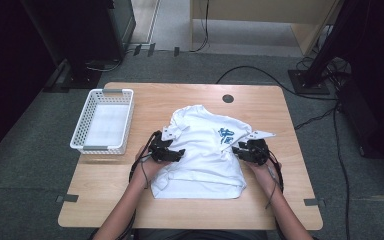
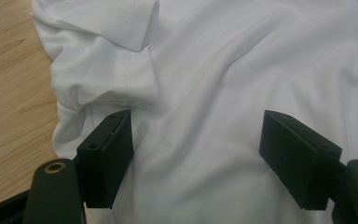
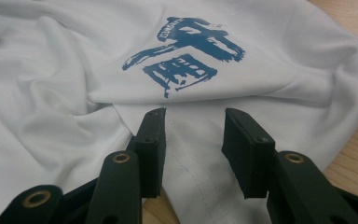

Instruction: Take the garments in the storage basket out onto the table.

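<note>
Two hand-held grippers (image 1: 166,151) (image 1: 251,150) over white T-shirt (image 1: 200,150)

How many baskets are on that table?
1: a white basket at the table's far left corner, left of the white shirt. Nothing seems to hide another.

A lab-style recording room: a wooden table (image 1: 190,100) on grey carpet (image 1: 25,170), with trailing cables (image 1: 330,115) and black equipment stands (image 1: 310,75).
</note>
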The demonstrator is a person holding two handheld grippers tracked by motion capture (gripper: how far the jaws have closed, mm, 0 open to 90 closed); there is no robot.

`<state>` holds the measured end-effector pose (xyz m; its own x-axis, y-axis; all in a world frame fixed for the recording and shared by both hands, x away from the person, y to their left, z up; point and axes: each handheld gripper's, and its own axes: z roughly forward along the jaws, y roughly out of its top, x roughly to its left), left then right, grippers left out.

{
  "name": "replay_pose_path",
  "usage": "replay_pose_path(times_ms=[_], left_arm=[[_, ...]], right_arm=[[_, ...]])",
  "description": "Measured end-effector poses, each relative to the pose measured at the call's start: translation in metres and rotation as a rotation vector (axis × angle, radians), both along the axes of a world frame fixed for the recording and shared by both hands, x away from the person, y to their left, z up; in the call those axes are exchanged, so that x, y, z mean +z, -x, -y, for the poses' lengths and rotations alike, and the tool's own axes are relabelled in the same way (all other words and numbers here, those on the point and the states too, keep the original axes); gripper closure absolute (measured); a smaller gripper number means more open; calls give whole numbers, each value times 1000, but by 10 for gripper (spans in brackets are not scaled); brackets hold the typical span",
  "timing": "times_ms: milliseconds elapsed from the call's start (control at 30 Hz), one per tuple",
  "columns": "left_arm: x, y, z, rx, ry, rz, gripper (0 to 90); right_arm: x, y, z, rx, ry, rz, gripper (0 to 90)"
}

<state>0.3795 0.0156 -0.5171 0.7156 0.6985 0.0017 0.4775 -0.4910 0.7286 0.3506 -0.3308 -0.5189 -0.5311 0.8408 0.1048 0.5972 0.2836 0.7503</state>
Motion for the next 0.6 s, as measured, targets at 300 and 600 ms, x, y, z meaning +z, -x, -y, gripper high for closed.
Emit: replay_pose_path(times_ms=[300, 600], left_arm=[[0, 1, 0, 5, 0, 0, 265], [0, 2, -1, 5, -3, -1, 265]], right_arm=[[0, -5, 15, -26, 15, 4, 604], [0, -9, 25, -56, 35, 10, 603]])
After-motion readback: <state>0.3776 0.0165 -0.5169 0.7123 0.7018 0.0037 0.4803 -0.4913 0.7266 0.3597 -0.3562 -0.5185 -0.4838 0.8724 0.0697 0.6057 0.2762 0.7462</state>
